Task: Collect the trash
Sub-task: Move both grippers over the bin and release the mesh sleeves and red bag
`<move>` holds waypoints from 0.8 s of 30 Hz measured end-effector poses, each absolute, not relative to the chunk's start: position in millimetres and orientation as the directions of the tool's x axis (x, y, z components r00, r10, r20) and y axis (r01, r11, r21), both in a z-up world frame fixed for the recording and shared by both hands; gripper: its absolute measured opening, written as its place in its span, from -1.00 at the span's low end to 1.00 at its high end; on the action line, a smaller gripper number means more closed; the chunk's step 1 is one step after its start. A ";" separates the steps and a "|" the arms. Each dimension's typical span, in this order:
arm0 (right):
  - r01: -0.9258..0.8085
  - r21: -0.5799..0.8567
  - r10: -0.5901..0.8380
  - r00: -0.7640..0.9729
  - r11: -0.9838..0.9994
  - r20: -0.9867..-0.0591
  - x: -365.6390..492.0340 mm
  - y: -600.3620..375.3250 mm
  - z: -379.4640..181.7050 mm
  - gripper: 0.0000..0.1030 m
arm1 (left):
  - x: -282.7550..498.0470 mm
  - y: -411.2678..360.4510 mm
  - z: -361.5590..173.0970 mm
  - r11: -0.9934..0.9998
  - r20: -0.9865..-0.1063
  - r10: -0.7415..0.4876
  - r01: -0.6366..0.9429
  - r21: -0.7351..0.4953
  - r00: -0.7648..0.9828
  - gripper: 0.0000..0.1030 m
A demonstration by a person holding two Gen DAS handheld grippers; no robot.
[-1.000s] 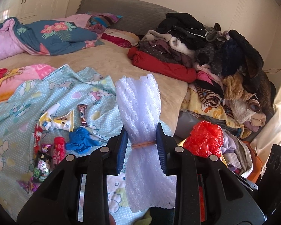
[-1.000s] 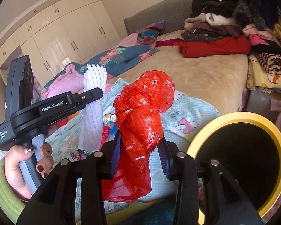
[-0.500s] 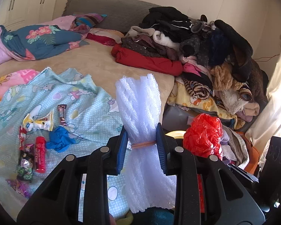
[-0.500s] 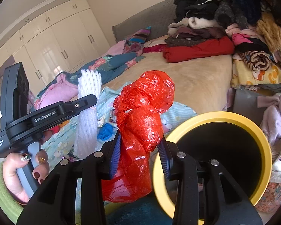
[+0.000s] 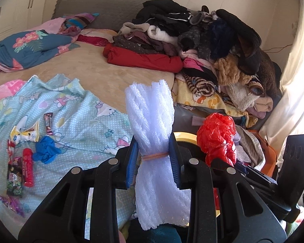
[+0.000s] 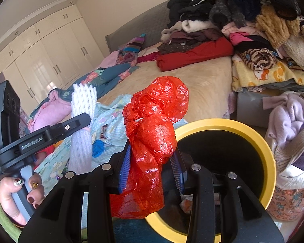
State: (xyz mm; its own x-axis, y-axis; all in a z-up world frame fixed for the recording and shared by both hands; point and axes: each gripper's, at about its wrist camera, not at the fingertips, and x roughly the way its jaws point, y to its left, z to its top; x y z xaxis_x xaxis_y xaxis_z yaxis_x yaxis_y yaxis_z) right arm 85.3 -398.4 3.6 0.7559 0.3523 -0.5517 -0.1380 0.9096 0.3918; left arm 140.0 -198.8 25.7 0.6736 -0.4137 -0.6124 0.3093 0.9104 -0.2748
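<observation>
My left gripper (image 5: 153, 160) clamps a banded foam net (image 5: 152, 121); my right gripper (image 6: 152, 168) pinches a knotted red bag (image 6: 154, 133). The yellow-rimmed bin (image 6: 267, 147) stands just beyond the bed's near corner. I should centre each piece over the mouth before letting go. Wrappers (image 5: 24, 135) lie on the blue sheet (image 5: 81, 109); clothes (image 5: 192, 36) are heaped at the far side.

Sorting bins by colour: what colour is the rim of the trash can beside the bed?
Yellow rim, black inside: trash can, clearest in the right wrist view.
</observation>
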 end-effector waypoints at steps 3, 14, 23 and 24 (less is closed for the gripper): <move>-0.118 0.396 0.339 0.761 0.911 -0.554 85.1 -407.4 0.9 -0.32 | 139.7 -207.9 23.4 0.907 -0.619 -0.421 0.322 -0.271 0.663 -0.56; -0.044 0.402 0.286 0.774 0.914 -0.565 85.9 -437.5 -10.2 -0.32 | 136.0 -235.6 13.0 0.886 -0.637 -0.456 0.380 -0.264 0.621 -0.56; 0.030 0.410 0.242 0.768 0.911 -0.593 84.1 -462.1 -26.4 -0.32 | 136.0 -259.3 -7.1 0.868 -0.674 -0.478 0.423 -0.262 0.563 -0.56; 0.038 0.411 0.238 0.766 0.911 -0.598 84.4 -464.8 -28.9 -0.32 | 136.7 -261.7 -8.9 0.866 -0.678 -0.479 0.426 -0.262 0.558 -0.56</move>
